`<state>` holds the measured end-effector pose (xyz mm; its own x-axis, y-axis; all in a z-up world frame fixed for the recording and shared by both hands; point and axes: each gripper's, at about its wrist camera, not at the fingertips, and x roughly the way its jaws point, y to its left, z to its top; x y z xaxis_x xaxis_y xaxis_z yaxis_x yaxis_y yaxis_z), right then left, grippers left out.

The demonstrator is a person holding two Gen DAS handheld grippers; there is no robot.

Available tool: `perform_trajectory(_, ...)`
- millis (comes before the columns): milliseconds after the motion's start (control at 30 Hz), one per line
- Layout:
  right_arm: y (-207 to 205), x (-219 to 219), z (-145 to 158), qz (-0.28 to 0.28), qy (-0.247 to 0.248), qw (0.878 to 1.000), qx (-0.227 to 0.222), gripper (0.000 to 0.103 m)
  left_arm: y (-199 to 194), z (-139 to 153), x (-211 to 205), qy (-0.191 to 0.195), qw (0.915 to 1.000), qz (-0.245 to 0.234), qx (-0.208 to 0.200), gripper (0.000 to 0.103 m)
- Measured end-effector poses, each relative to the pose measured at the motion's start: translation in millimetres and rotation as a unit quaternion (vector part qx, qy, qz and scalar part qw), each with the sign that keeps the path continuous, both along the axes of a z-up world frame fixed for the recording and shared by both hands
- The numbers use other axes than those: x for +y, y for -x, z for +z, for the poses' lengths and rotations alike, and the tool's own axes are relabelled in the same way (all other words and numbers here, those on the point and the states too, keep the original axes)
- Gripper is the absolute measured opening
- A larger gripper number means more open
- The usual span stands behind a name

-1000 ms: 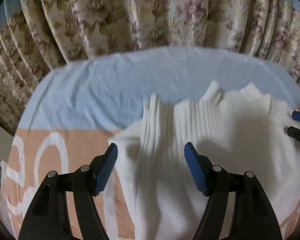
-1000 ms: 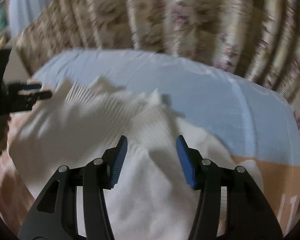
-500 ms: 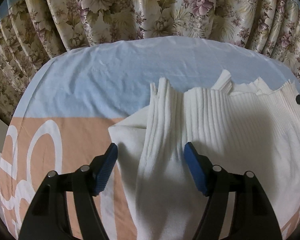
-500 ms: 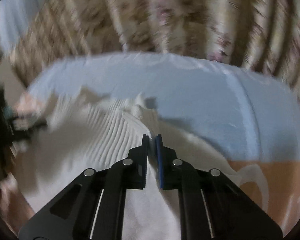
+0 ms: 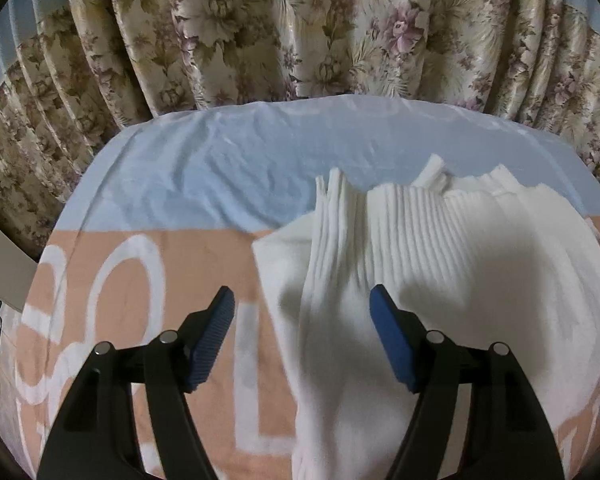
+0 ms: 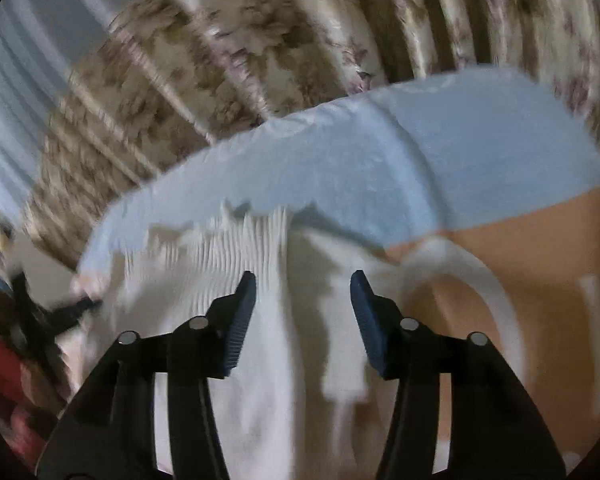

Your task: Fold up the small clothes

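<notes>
White ribbed knit garment [image 5: 440,264] is lying bunched on blue-and-orange printed sheet [image 5: 228,168]; its white lettering is showing but unreadable. Left gripper [image 5: 302,310] and right gripper [image 6: 303,294] fingers are both hanging apart, gripping nothing.

One white garment [image 5: 440,264] is lying on one blue-and-orange cloth [image 5: 228,168]. One flowered curtain [image 5: 300,28] is hanging behind. Two grippers are showing: the left gripper [image 5: 302,316] and the right gripper [image 6: 303,308], each spreading two blue-padded fingers, four fingers [image 5: 388,336] in all.
</notes>
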<state>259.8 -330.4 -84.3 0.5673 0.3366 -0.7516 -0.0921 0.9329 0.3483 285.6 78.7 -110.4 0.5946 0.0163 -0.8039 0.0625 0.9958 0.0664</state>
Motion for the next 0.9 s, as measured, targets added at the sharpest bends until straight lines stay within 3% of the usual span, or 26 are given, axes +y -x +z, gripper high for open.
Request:
perform_trajectory(233, 56.3, 30.3, -19.4, 0.023, 0.088, 0.996, 0.010, 0.051, 52.0, -20.2, 4.4, 0.025, 0.9989, 0.006, 0.039, 0.071)
perform_trajectory(300, 63.2, 34.8, -22.7, 0.018, 0.102, 0.995, 0.004, 0.039, 61.7, -29.6, 4.7, 0.028, 0.9982, 0.013, 0.052, 0.071)
perform_trajectory(400, 71.8, 43.7, -20.6, 0.024, 0.141, 0.989, -0.021, 0.012, 69.7, -37.0, 5.9, 0.034, 0.9977, 0.021, 0.054, 0.072)
perform_trajectory(500, 80.4, 60.7, -17.4, 0.048, 0.202, 0.977, -0.047, 0.008, 71.1, -38.9, 5.9, 0.036, 0.9975, 0.027, 0.054, 0.072)
perform_trajectory(567, 83.6, 59.7, -14.3, 0.044, 0.215, 0.974, -0.059, 0.007, 72.0, -37.0, 4.2, 0.026, 0.9981, 0.027, 0.049, 0.072)
perform_trajectory(700, 80.1, 26.9, -16.5, -0.002, 0.125, 0.992, -0.024, 0.007, 74.7, -37.1, 1.2, 0.009, 0.9988, 0.024, 0.042, 0.072)
perform_trajectory(733, 77.1, 13.7, -22.8, -0.021, 0.081, 0.996, -0.005, 0.007, 75.3, -36.7, 1.3, 0.008, 0.9988, 0.025, 0.041, 0.072)
perform_trajectory(800, 73.2, -4.9, -33.4, -0.044, 0.008, 0.999, 0.021, 0.007, 75.3, -35.3, 0.6, 0.008, 0.9988, 0.026, 0.041, 0.072)
perform_trajectory(900, 69.1, -17.1, -38.7, -0.054, -0.054, 0.997, 0.034, 0.009, 74.9, -30.9, -0.6, 0.003, 0.9989, 0.028, 0.038, 0.072)
